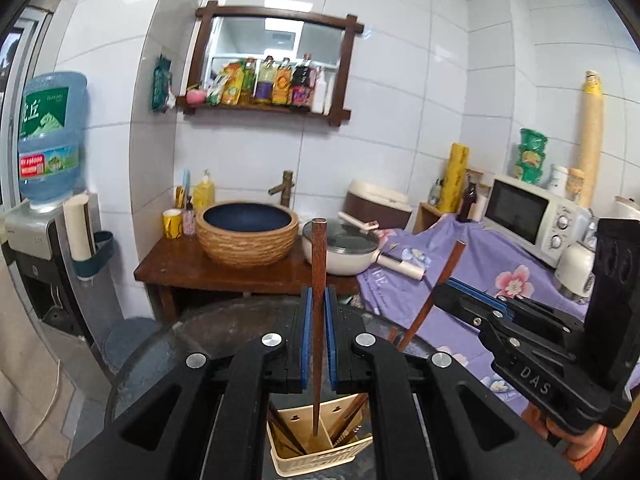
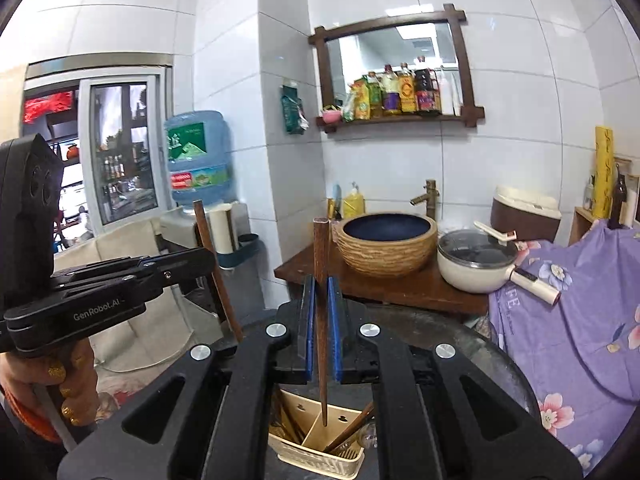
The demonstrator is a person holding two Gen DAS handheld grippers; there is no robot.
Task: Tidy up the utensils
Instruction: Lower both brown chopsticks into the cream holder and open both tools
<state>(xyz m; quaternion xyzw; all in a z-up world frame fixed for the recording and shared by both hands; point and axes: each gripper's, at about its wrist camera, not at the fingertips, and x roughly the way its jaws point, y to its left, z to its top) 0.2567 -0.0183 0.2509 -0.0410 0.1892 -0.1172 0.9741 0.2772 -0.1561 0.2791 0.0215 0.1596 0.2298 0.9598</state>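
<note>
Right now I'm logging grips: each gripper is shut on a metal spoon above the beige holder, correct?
Not spoons. The left gripper and right gripper each clamp a brown wooden chopstick above the beige holder; both wrist views show it.

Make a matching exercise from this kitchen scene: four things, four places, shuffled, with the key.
1. dark wooden chopstick
2. cream lidded saucepan
3. white microwave oven
4. blue water jug

A. on the purple flowered cloth
B. clamped in the left gripper
C. atop the dispenser
D. beside the woven-look basin

Pairs: 1-B, 2-D, 3-A, 4-C
</note>
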